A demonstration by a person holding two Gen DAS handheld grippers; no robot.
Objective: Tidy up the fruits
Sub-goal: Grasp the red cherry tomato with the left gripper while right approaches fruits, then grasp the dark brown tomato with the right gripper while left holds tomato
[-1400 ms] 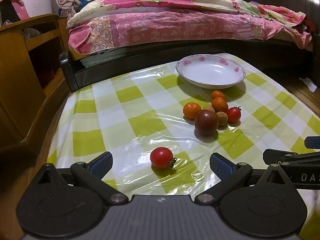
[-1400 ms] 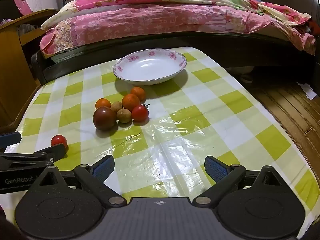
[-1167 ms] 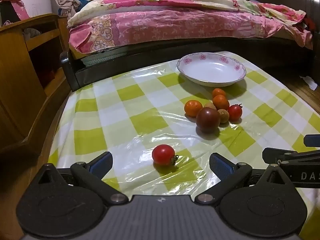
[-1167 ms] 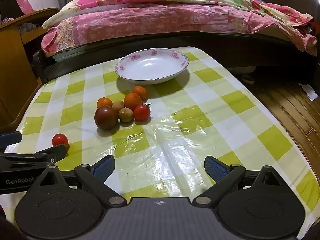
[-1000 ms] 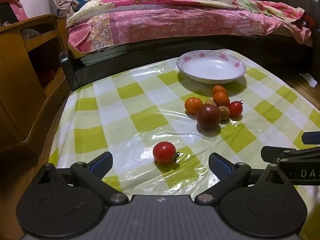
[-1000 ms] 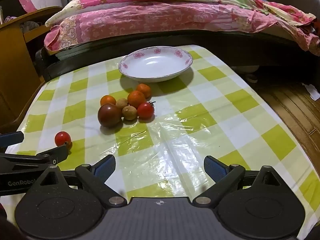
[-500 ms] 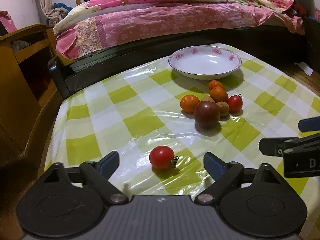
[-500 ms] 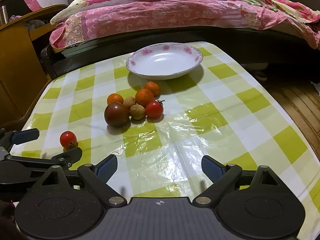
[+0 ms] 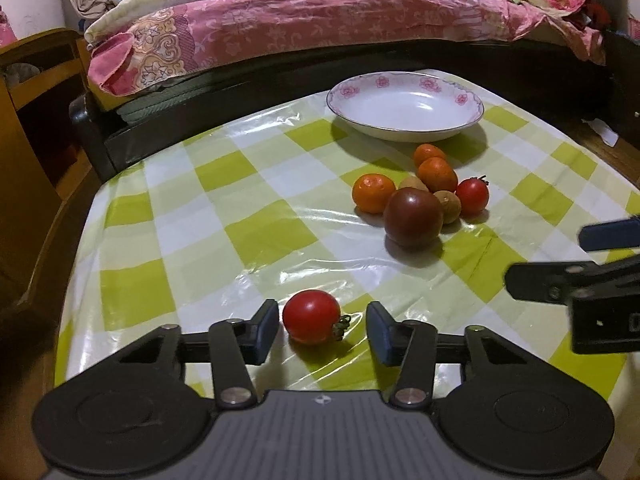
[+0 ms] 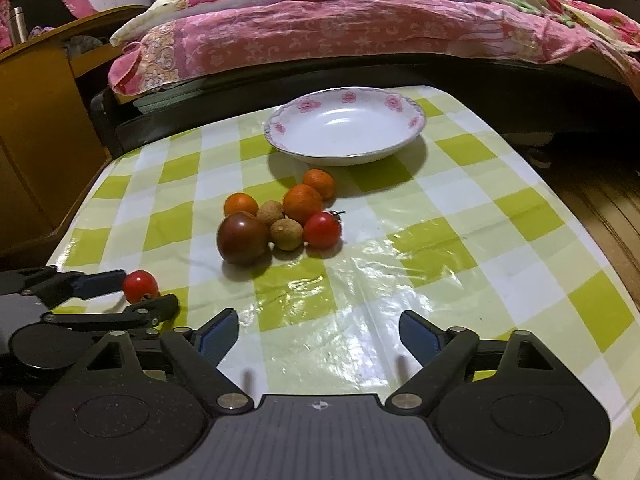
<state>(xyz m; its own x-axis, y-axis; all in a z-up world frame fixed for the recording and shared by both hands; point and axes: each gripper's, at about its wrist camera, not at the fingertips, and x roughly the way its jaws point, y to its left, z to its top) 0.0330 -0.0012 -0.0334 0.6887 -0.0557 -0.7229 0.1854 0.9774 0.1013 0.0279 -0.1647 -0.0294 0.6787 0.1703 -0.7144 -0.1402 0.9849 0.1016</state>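
A small red tomato (image 9: 313, 321) lies alone on the green-checked tablecloth between the fingers of my left gripper (image 9: 322, 332); the jaws are partly closed around it, with gaps on both sides. It also shows in the right wrist view (image 10: 139, 285). A cluster of fruit lies farther on: a dark tomato (image 9: 413, 217), small oranges (image 9: 373, 198), brown longans (image 9: 448, 205) and a red tomato (image 9: 472, 196). A white flowered plate (image 9: 404, 106) stands empty behind them. My right gripper (image 10: 319, 336) is open and empty over the cloth.
A bed (image 9: 320, 20) with a pink quilt runs along the far table edge. A wooden cabinet (image 9: 36, 128) stands at the left. The wooden floor (image 10: 600, 200) lies beyond the table's right edge.
My left gripper moved forward around the lone red tomato and its jaws narrowed. My right gripper moved forward toward the fruit cluster and stayed open.
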